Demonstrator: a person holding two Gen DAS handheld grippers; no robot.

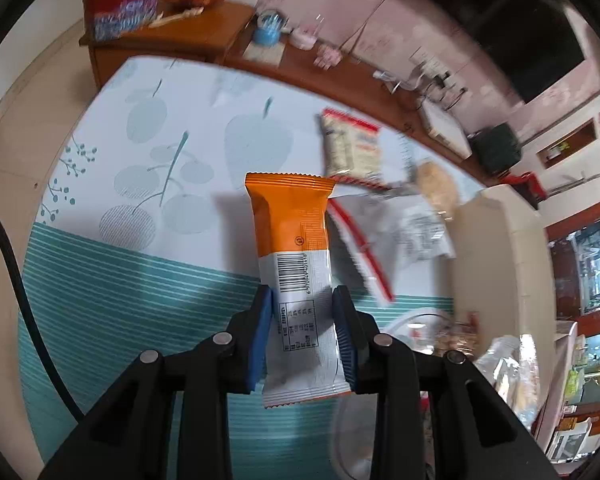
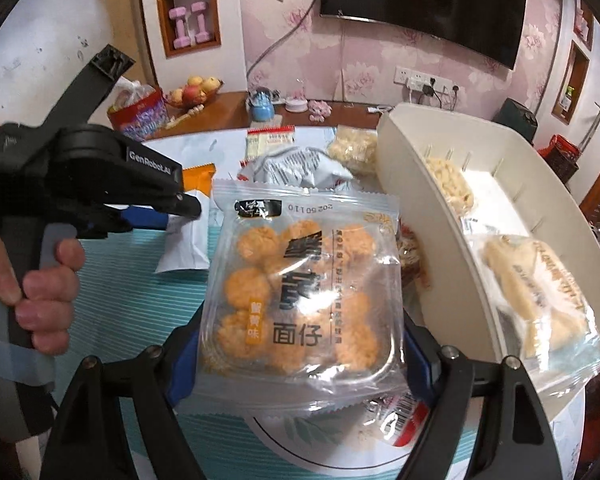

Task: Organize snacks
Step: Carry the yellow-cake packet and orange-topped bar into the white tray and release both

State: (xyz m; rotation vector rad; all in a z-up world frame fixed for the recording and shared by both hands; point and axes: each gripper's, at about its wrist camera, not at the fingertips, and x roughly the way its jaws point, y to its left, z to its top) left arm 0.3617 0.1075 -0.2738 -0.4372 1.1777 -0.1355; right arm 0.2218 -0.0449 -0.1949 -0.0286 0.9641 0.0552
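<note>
Snacks are being gathered off the surface [image 1: 112, 272] and into the cream bin [image 2: 496, 160] — both claws are carrying one at this moment. Left claw [image 1: 303, 334] is closing its blue pads on the lower, white end of an orange-and-white bar [image 1: 290, 236], holding it upright above the teal cloth. Right claw [image 2: 300, 364] is gripping a clear pack of orange puff balls [image 2: 300, 280] by its sides, holding it in front of the bin's near wall. Bin is already holding at least two clear packs, one of pale pieces [image 2: 448, 180] and one with yellow print [image 2: 540, 288]. Several loose packets [image 2: 296, 166] are lying farther back on the surface, so the sorting appears partly done. Judged next move: lifting the puff pack over the bin rim and releasing it flat, then bringing the bar across — the left claw will need clearance past the right one
</note>
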